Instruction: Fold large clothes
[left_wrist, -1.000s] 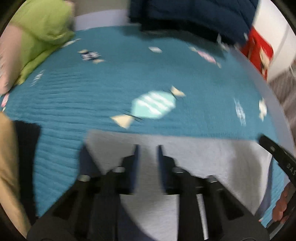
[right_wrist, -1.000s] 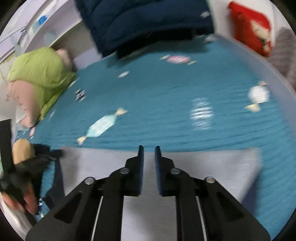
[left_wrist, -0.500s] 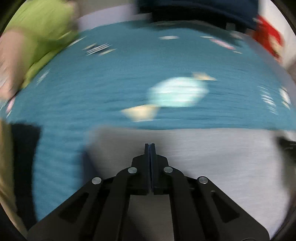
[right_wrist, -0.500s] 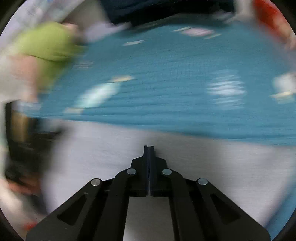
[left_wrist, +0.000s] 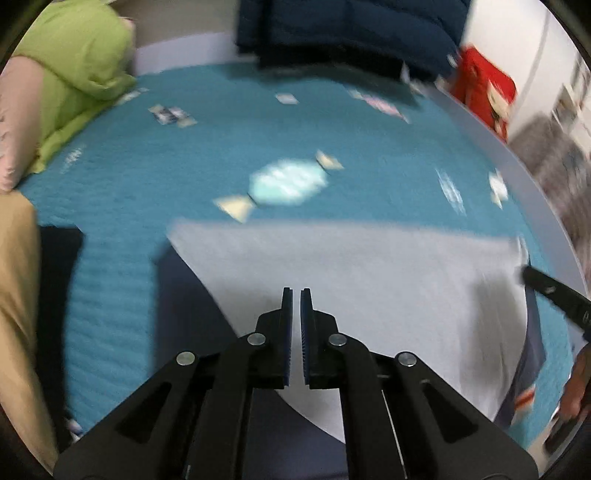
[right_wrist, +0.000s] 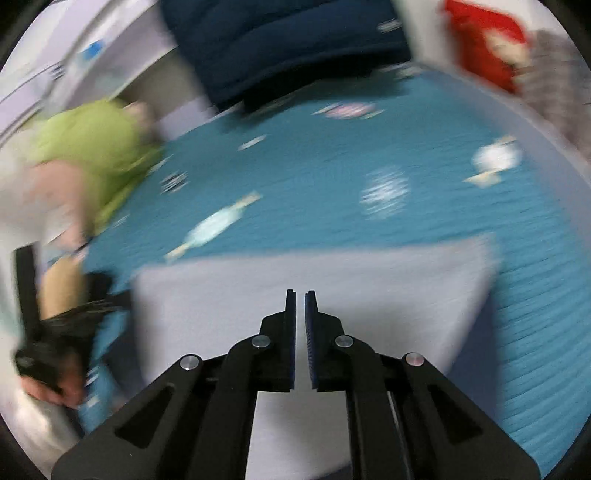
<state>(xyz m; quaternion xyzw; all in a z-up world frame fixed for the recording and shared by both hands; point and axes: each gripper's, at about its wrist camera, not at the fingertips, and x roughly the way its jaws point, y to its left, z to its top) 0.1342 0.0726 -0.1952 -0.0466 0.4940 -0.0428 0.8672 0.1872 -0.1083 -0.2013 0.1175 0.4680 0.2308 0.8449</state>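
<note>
Opening left tongs, grey garment, teal bedspread

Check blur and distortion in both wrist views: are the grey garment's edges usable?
Left wrist view: moderate motion blur. The grey garment has a soft far edge, the candy print is smeared, and the fisheye bends the bed rim. Right wrist view: heavier blur. The green cushion and the garment's outline are streaked sideways. No glare in either view.

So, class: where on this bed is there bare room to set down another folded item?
Free: the teal bedspread between the grey garment and the navy jacket, and right of the garment. Crowded: the green pillow on the left, the jacket at the far edge.
</note>
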